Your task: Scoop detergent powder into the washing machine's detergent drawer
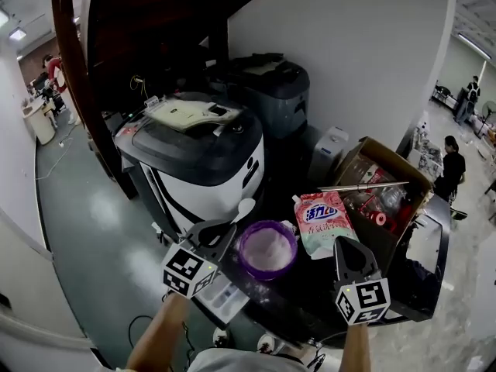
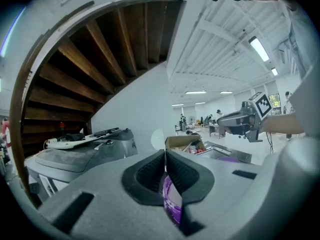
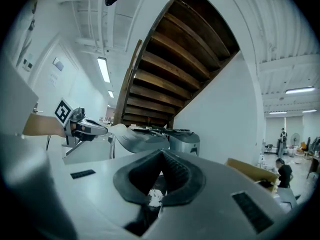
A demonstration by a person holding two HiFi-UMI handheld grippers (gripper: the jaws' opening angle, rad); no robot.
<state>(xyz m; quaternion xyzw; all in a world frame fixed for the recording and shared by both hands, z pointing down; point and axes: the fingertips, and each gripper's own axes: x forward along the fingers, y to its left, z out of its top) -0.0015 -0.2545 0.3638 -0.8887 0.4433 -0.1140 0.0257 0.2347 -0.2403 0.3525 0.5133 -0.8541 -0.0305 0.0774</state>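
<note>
- Washing machine [image 1: 198,161] is standing behind the left rear edge of the dark worktop [image 1: 310,289].
- Detergent pouch [image 1: 325,223] is lying mid-worktop, with the purple bowl [image 1: 267,248] of powder sitting just left of it.
- White detergent drawer [image 1: 225,299] is resting at the near-left edge.
- Left gripper [image 2: 165,156] is pinching the white spoon [image 1: 245,208] by its thin handle, scoop raised beside the bowl rim.
- Right gripper [image 3: 161,159] is hovering with its jaws pressed together, carrying only a white fleck.
- Risk: the loaded spoon may twist in the pads, spilling powder short of the drawer.

Your dark counter [image 1: 310,301] has got a purple bowl [image 1: 267,249] of white powder on it. Right beside it lies a pink pouch [image 1: 324,223].
</note>
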